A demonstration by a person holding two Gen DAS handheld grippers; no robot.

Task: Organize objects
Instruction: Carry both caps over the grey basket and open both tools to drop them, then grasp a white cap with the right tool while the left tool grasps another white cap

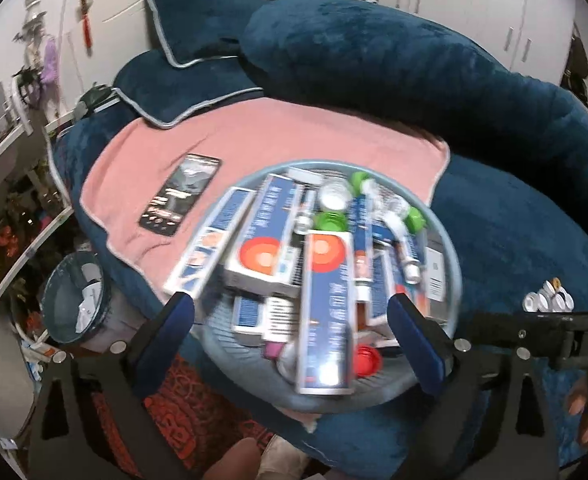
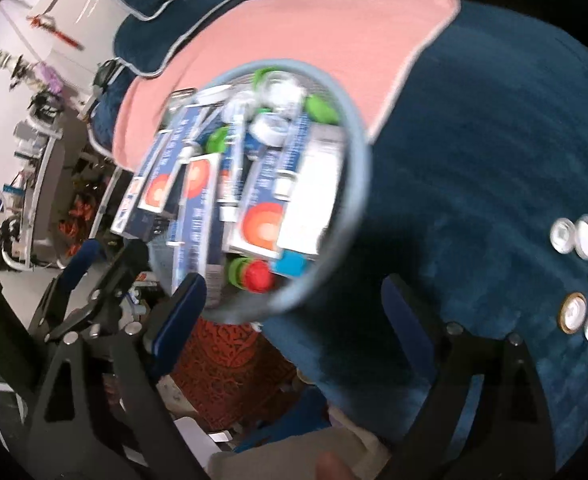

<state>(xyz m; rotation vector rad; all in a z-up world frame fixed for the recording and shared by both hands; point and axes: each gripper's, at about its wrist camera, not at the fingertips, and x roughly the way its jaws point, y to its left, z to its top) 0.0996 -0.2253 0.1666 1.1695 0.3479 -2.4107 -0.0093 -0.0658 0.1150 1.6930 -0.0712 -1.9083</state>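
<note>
1. Left wrist view: the left gripper (image 1: 292,326) stands wide, its blue fingers (image 1: 174,326) spread to either side of the near half of the round basket (image 1: 451,248), pressing on nothing. No earlier grip can be claimed; the wide stance suits reaching for the next piece.
2. Just ahead of those fingers, the basket holds the gathered goods: blue-and-white boxes (image 1: 262,248) stacked loosely, a tube (image 1: 363,240), green caps (image 1: 329,222) at the far side and a red cap (image 1: 367,362) nearest the gripper. It rests on the pink towel (image 1: 294,136), probably to sit flat on the soft blue bedding (image 1: 513,232).
3. Beyond and left of the gripper a phone (image 1: 180,196) lies on the towel, apart from the basket.
4. Right wrist view: the right gripper (image 2: 294,316) is also wide and empty, the basket (image 2: 357,184) ahead and left of it.
5. To its right, well apart from the basket, a cluster of white caps (image 2: 585,240) and a gold-rimmed cap (image 2: 572,312) lie on the bedding; through the blur, they seem the likely remaining items.
</note>
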